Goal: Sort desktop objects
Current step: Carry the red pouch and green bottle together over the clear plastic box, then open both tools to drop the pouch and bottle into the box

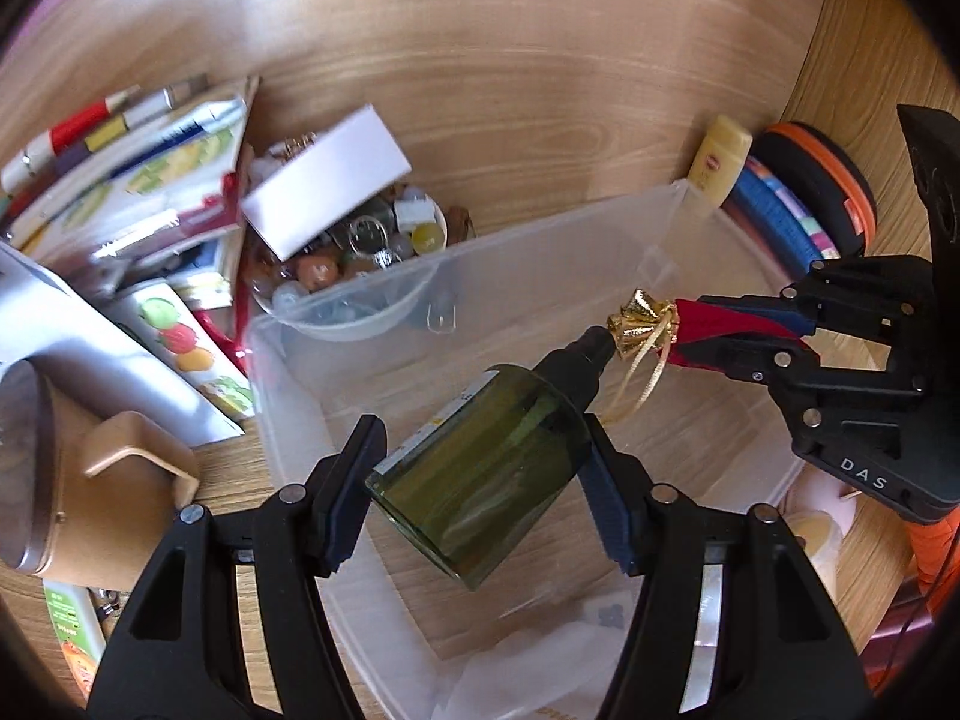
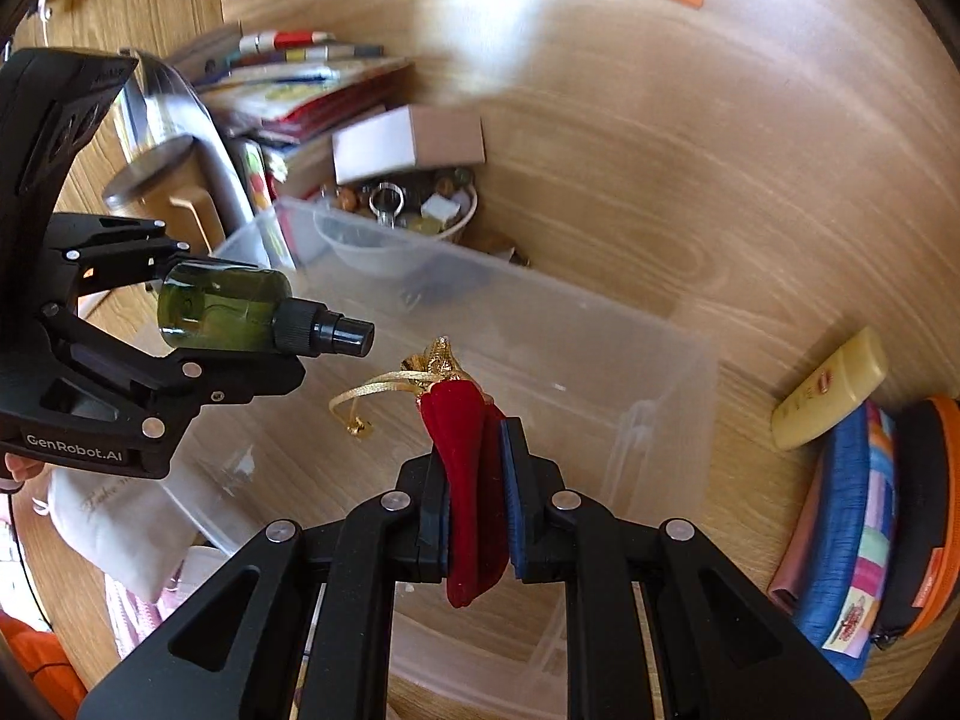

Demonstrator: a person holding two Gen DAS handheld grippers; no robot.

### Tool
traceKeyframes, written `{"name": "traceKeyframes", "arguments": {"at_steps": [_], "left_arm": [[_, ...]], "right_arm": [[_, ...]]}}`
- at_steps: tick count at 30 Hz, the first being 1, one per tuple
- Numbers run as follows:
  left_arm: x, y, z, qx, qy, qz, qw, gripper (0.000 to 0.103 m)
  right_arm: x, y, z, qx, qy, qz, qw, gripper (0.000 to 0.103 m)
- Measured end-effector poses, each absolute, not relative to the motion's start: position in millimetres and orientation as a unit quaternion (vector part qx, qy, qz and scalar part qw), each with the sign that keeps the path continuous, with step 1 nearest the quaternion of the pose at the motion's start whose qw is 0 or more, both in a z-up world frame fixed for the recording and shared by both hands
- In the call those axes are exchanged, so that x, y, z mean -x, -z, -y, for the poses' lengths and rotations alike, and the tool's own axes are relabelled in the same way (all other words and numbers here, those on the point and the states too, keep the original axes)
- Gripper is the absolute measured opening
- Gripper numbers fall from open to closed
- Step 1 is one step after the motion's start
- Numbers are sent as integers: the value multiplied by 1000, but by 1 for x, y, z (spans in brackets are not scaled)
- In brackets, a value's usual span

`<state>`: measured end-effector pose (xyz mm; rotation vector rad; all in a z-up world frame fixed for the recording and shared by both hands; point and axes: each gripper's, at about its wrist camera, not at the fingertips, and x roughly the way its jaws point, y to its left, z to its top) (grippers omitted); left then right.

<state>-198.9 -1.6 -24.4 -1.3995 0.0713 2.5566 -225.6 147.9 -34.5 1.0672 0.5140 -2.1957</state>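
My left gripper (image 1: 480, 480) is shut on a green spray bottle (image 1: 486, 468) with a black cap, held over the clear plastic bin (image 1: 336, 420). It also shows in the right wrist view, where the left gripper (image 2: 198, 312) holds the green spray bottle (image 2: 228, 312) at the left. My right gripper (image 2: 477, 498) is shut on a red velvet pouch (image 2: 468, 480) with a gold top and gold cord, held over the clear bin (image 2: 660, 396). In the left wrist view the right gripper (image 1: 702, 330) holds the red pouch (image 1: 720, 324) beside the bottle's cap.
A bowl of beads and trinkets (image 1: 348, 264) under a white box (image 1: 327, 180) stands behind the bin. Books and packets (image 1: 138, 180) pile at the left. A tan mug (image 1: 102, 492) stands near left. A yellow tube (image 2: 828, 390) and colourful cases (image 2: 864, 540) lie at the right.
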Motion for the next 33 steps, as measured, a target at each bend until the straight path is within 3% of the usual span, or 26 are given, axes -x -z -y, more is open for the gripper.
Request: {"name": "traceKeyframes", "arguments": {"at_steps": [17, 27, 29, 31, 33], "left_arm": [[208, 37, -17, 503, -853, -71, 115, 63], [206, 40, -20, 506, -851, -81, 119, 64], [205, 40, -20, 504, -852, -80, 120, 67], [203, 37, -20, 500, -854, -81, 121, 76], [200, 34, -23, 496, -856, -82, 123, 76]], "right_arm": [[234, 60, -135, -447, 805, -235, 311, 19], [232, 54, -144, -439, 817, -231, 293, 49], [230, 51, -146, -437, 819, -229, 295, 53], [226, 49, -146, -434, 819, -231, 295, 67], [221, 45, -147, -424, 823, -235, 296, 72]]}}
